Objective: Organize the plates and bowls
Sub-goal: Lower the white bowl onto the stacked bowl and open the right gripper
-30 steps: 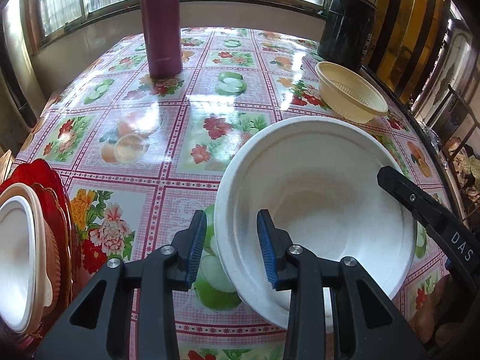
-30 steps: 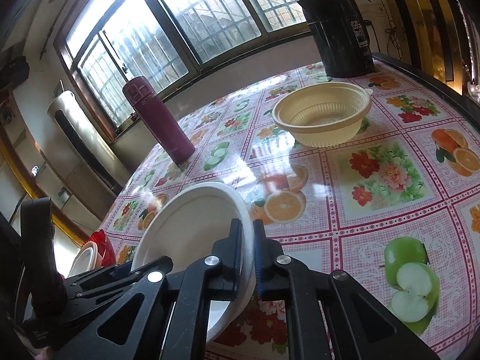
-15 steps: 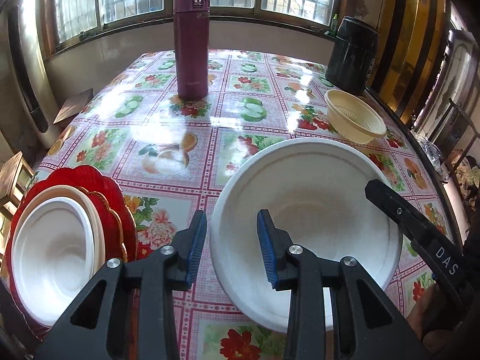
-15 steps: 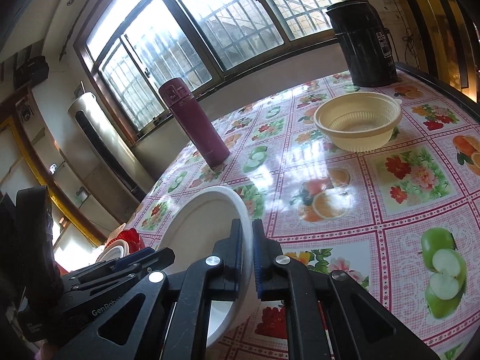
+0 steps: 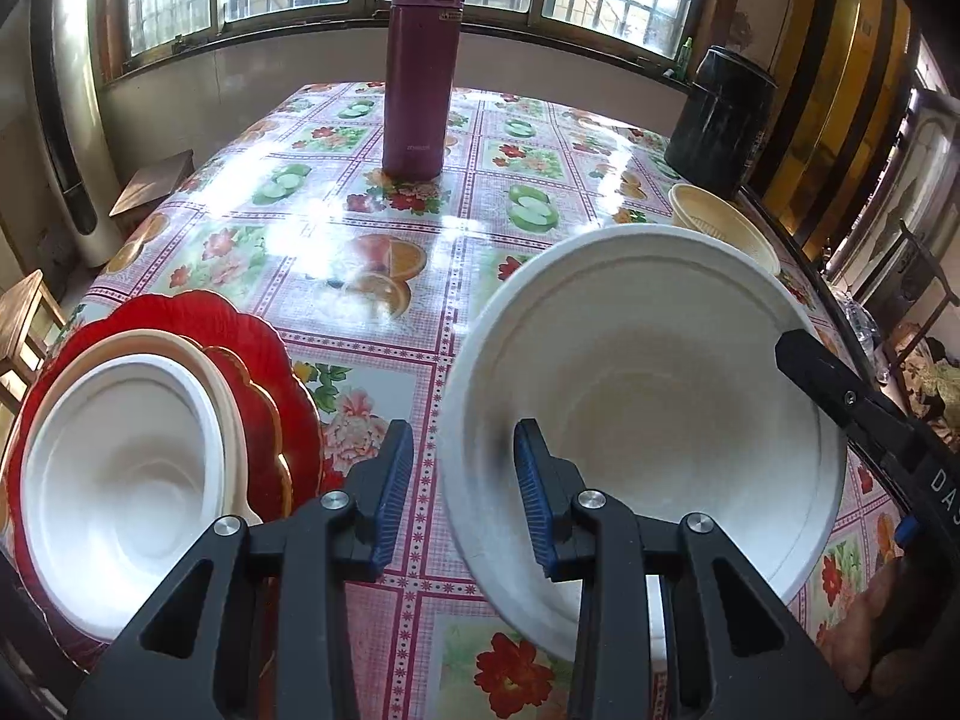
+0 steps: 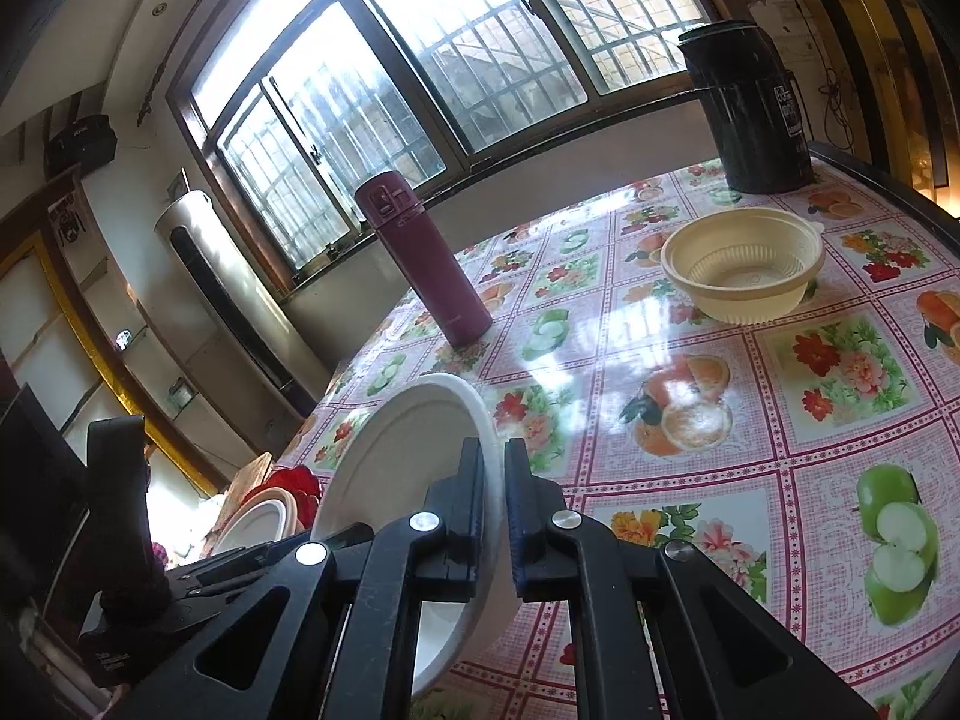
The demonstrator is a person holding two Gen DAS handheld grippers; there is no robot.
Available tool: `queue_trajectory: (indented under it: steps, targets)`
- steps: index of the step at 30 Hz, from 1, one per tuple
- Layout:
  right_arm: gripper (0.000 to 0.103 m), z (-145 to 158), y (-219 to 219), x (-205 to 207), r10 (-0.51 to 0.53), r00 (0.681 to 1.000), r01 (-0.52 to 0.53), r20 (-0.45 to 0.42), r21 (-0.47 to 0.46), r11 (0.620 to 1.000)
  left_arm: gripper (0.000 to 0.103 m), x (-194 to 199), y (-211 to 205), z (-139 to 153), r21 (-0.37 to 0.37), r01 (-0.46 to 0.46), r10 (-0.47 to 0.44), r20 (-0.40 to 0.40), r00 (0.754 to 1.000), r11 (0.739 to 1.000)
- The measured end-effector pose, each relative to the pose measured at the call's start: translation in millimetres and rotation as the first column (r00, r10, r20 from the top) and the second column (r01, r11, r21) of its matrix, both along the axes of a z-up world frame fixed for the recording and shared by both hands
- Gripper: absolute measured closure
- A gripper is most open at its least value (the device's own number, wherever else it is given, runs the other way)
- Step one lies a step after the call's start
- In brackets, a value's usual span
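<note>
My right gripper (image 6: 493, 501) is shut on the rim of a large white bowl (image 6: 402, 468) and holds it tilted above the table. In the left wrist view that bowl (image 5: 648, 384) fills the right half. My left gripper (image 5: 459, 486) is open, its jaws straddling the bowl's near left rim without clamping it. At the left edge, a small white bowl (image 5: 120, 468) sits in a cream plate (image 5: 231, 402) on a red scalloped plate (image 5: 240, 330). That stack also shows in the right wrist view (image 6: 270, 507). A cream plastic bowl (image 6: 741, 264) stands farther back on the right.
The table has a glossy floral oilcloth (image 5: 372, 240). A maroon thermos (image 5: 423, 60) stands at the far middle and a black kettle (image 5: 723, 120) at the far right. Wooden stools (image 5: 24, 312) stand off the left edge.
The white bowl has been lifted and carried left, toward the stack of plates. The left gripper has pulled back and up with it, so the stack now shows fully.
</note>
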State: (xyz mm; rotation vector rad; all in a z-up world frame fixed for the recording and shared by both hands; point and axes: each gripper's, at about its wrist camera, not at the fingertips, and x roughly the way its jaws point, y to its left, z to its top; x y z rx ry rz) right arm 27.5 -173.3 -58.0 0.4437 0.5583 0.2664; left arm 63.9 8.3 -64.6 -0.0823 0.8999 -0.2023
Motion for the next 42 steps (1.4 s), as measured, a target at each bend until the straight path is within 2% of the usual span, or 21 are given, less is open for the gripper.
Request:
queue_trajectory:
  steps: [1, 3, 8, 16, 22, 27, 33, 38, 42]
  targets:
    - [0.096, 0.4, 0.3, -0.3, 0.006, 1.0, -0.006, 0.0, 0.011, 1.0, 0.07, 0.1, 1.4, -1.2, -0.027, 0.01, -0.01, -0.016, 1.0, 1.0]
    - [0.096, 3.4, 0.7, -1.2, 0.015, 1.0, -0.015, 0.001, 0.03, 0.999, 0.083, 0.3, 4.8, -0.1, -0.069, 0.024, -0.026, -0.032, 0.999, 0.997]
    - [0.096, 18.0, 0.8, -4.7, 0.035, 0.999, -0.038, 0.026, 0.094, 0.995, 0.09, -5.4, 20.1, 22.1, -0.123, 0.024, -0.023, 0.006, 1.0, 0.992]
    - [0.096, 50.5, 27.1, -3.9, 0.132, 0.986, -0.146, 0.097, 0.153, 0.977, 0.092, -27.0, 57.0, 70.7, -0.121, -0.021, 0.036, 0.121, 0.992, 0.992]
    - [0.096, 60.0, 70.2, 8.0, 0.239, 0.965, -0.254, 0.108, 0.163, 0.953, 0.092, -44.1, 96.8, 87.7, -0.082, -0.1, 0.112, 0.163, 0.98, 0.992]
    - [0.096, 55.3, 115.2, 21.1, 0.325, 0.943, -0.332, 0.074, 0.158, 0.93, 0.092, -50.4, 130.8, 82.2, -0.048, -0.187, 0.192, 0.151, 0.97, 0.981]
    - [0.096, 28.1, 161.5, 35.7, 0.392, 0.92, -0.389, 0.0, 0.123, 0.913, 0.092, -47.6, 160.7, 53.0, 0.007, -0.282, 0.281, 0.086, 0.956, 0.959]
    - [0.096, -2.6, 182.9, 50.5, 0.413, 0.907, -0.404, -0.08, 0.106, 0.908, 0.092, -42.1, 174.0, 25.4, 0.03, -0.318, 0.318, 0.015, 0.948, 0.948]
    - [0.092, -15.5, 194.4, 51.3, 0.411, 0.907, -0.407, -0.094, 0.058, 0.911, 0.092, -37.9, 179.2, 16.3, 0.041, -0.338, 0.338, -0.01, 0.941, 0.94]
